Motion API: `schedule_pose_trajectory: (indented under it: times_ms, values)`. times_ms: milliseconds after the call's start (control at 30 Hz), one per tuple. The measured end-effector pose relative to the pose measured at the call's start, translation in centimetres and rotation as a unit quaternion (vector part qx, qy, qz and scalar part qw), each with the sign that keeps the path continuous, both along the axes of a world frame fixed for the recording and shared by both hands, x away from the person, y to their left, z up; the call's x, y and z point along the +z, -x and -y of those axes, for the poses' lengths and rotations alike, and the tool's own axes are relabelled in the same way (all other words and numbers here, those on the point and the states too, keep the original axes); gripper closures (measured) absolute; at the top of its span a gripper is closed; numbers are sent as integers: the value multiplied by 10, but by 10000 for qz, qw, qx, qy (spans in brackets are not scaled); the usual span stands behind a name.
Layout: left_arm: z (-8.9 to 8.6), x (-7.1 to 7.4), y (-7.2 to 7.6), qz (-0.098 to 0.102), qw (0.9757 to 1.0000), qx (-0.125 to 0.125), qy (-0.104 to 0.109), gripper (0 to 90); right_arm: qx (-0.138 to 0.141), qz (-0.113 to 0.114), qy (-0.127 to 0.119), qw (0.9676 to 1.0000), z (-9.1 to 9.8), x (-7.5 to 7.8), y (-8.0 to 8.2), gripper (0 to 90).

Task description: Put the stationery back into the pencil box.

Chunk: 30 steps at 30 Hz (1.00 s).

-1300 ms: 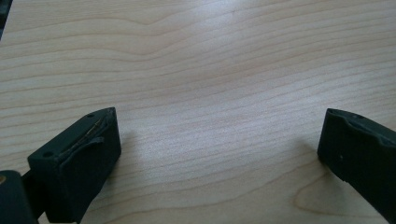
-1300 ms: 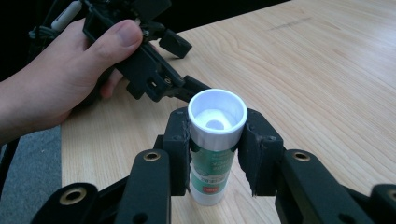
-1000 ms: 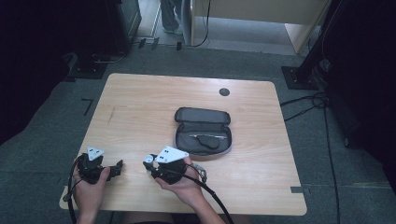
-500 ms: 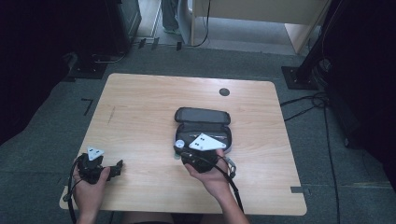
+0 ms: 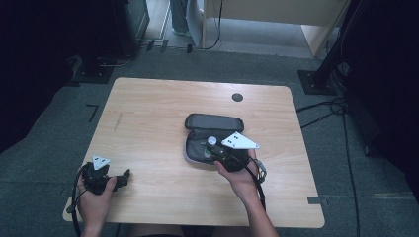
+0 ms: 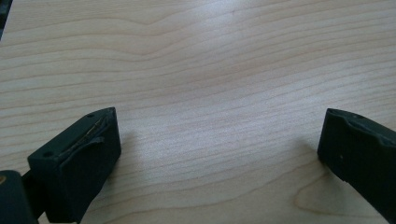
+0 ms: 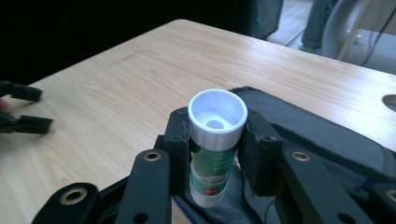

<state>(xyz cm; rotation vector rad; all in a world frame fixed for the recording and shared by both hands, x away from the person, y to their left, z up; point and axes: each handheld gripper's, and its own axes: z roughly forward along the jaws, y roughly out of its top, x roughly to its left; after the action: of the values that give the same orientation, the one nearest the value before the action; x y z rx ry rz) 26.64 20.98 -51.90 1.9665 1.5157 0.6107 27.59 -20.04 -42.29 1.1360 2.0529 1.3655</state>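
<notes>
The pale rectangular wooden table (image 5: 148, 123) bore everything. Right of its centre lay the open dark grey zip-up fabric case (image 5: 212, 123), lid flap toward twelve o'clock, tray toward six. At the table's seven o'clock corner the left gripper (image 5: 123, 178) rested in the person's left hand (image 5: 94, 197), its black jaws spread wide over bare wood with nothing between them. At the case's five o'clock edge the right gripper (image 5: 213, 147) hovered in the right hand (image 5: 242, 177), jaws narrowed and clamped on the white cylindrical glue stick with a green label (image 7: 215, 144). The stick stood upright over the case's tray, its hollow white end facing the camera.
</notes>
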Motion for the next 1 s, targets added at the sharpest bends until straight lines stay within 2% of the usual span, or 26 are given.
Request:
schedule_pose_trajectory:
  times_ms: [133,267,433,600,767,1000]
  values:
    - [0,0,0,2,10000,3,4,0,-96,-89,52,9999,-2,-10,-9,662]
    - [0,0,0,0,10000,0,1,0,-48,-147,158,9998,-12,-22,-18,662]
    - [0,0,0,-1,10000,-1,3,0,-65,-228,67,9997,-24,-35,-27,662]
    - [0,0,0,1,10000,2,5,0,122,-213,-48,9997,-31,-45,-28,662]
    - [0,0,0,-2,10000,-2,1,0,145,-290,-30,9995,-24,-50,-26,661]
    - [0,0,0,1,10000,2,4,0,381,-541,-63,9978,-3,-50,-20,654]
